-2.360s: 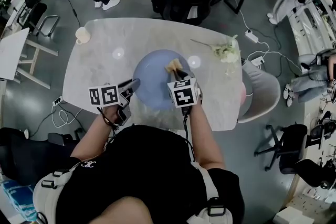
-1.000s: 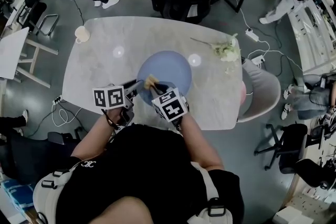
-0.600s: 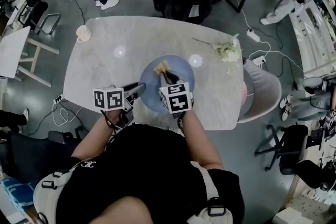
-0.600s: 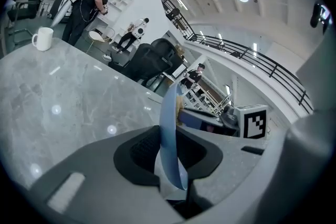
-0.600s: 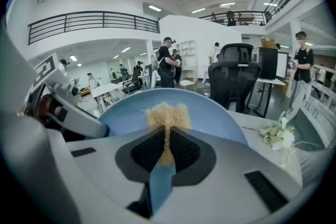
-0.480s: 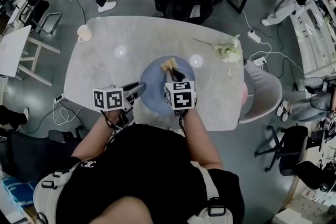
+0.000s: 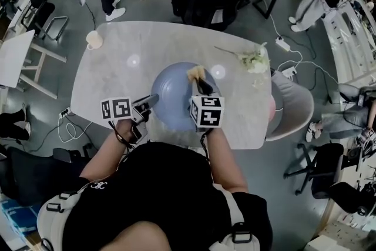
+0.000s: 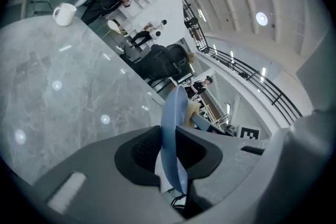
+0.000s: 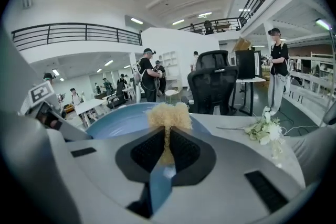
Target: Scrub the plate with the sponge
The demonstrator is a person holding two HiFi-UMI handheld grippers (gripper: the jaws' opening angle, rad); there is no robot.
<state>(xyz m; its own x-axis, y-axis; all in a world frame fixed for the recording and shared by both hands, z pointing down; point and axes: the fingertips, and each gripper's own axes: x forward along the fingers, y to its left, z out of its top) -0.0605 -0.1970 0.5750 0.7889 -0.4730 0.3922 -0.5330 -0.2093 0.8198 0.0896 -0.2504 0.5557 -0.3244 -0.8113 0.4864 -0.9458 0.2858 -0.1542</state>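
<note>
Head view, from the left: we see a white mug (image 7: 93,39) near the far left corner of the marble table (image 7: 117,67), well apart from the rest. Next is our left gripper (image 7: 151,100), its jaws closed on the left rim of the blue plate (image 7: 170,94), which is at the near middle of the table. At the far right part of the plate, the yellow sponge (image 7: 195,73) is pinched tight between the jaws of our right gripper (image 7: 200,82), and further right some white flowers (image 7: 252,59) lie apart from the plate.
</note>
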